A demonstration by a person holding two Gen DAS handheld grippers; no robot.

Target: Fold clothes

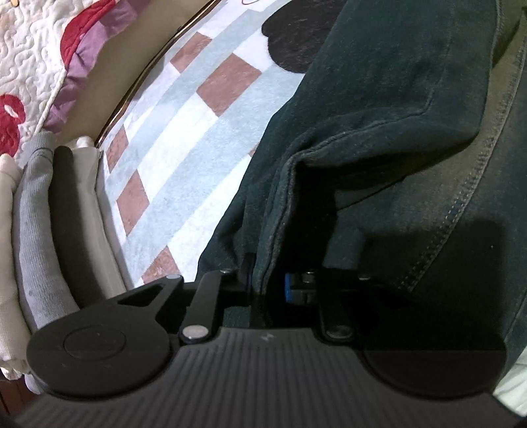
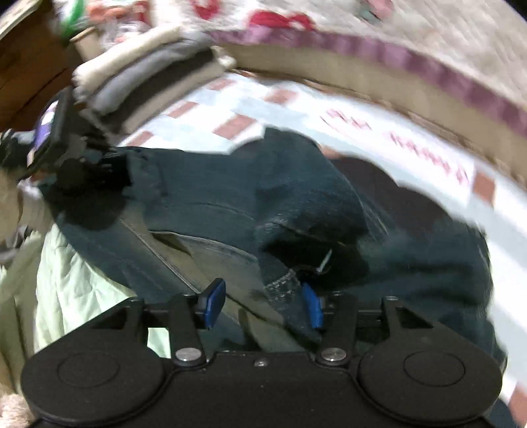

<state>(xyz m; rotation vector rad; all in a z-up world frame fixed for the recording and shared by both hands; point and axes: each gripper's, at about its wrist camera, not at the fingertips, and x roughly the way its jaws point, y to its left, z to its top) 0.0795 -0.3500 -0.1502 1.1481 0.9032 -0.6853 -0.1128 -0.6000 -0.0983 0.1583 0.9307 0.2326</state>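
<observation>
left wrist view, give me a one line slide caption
Left hand-held gripper shut on a seamed edge of dark jeans above a checked mat, folded clothes stacked at left.

1. Left gripper (image 1: 266, 283): its pads are buried in the dark jeans (image 1: 378, 108), only a sliver of blue showing
2. Right wrist view is smeared; red lettering on the checked mat (image 2: 425, 148) can't be read
3. Folded stack (image 1: 36, 204) runs off the left edge
4. Quilt (image 2: 329, 23) pattern blurs past telling
</observation>
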